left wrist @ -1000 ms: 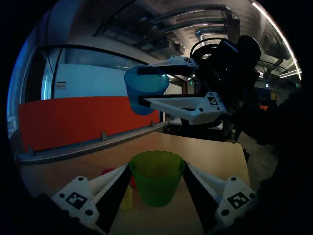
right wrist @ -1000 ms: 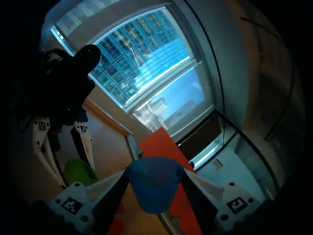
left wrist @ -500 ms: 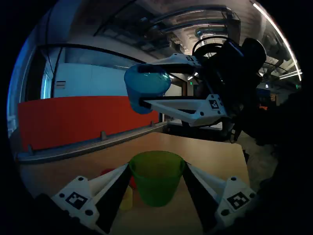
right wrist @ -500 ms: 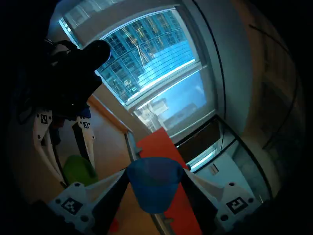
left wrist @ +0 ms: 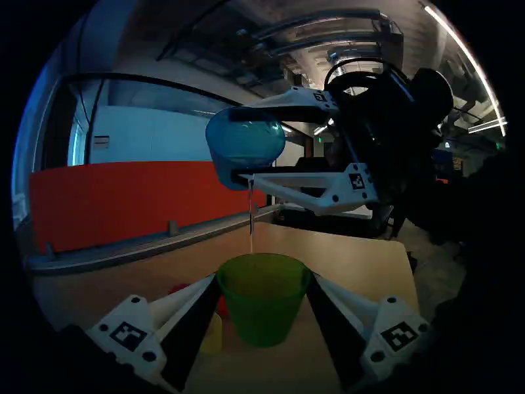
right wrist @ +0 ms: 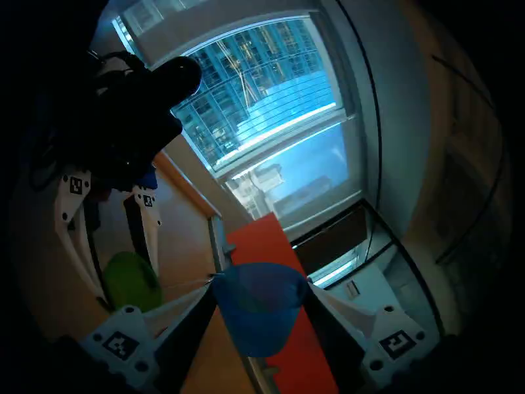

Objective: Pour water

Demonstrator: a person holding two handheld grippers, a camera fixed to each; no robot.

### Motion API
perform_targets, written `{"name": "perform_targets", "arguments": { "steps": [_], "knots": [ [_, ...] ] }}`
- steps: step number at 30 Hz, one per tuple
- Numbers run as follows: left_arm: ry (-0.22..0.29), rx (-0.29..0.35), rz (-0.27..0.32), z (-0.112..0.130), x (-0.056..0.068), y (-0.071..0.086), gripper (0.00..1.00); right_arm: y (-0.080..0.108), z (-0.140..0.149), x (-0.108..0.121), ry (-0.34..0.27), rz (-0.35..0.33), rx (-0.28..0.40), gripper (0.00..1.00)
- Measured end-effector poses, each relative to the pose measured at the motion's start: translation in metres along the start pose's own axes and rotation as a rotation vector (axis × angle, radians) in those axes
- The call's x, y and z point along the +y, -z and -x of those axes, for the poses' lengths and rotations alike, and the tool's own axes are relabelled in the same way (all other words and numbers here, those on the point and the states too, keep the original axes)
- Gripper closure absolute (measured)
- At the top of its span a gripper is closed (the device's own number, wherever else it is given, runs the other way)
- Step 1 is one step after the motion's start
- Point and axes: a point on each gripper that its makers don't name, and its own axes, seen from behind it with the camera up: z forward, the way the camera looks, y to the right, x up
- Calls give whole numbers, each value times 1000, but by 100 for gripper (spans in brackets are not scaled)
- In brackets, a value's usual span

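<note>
Above the table, the right gripper is being held sideways, pinching the blue cup. Water is being poured into the green cup clamped by the left gripper.

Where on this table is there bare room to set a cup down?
Bare wood runs beyond the green cup to the far right corner of the table, and leftward along the rail. Crowded just left of the cup: a red thing and a yellow thing.
</note>
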Motion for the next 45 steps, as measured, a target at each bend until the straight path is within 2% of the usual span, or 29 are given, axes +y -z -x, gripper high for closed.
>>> {"name": "perform_targets", "arguments": {
  "steps": [45],
  "knots": [
    [4,9,-8,-2,-1,3,12,-1,-7,12,142,20,7,9]
  ]
}}
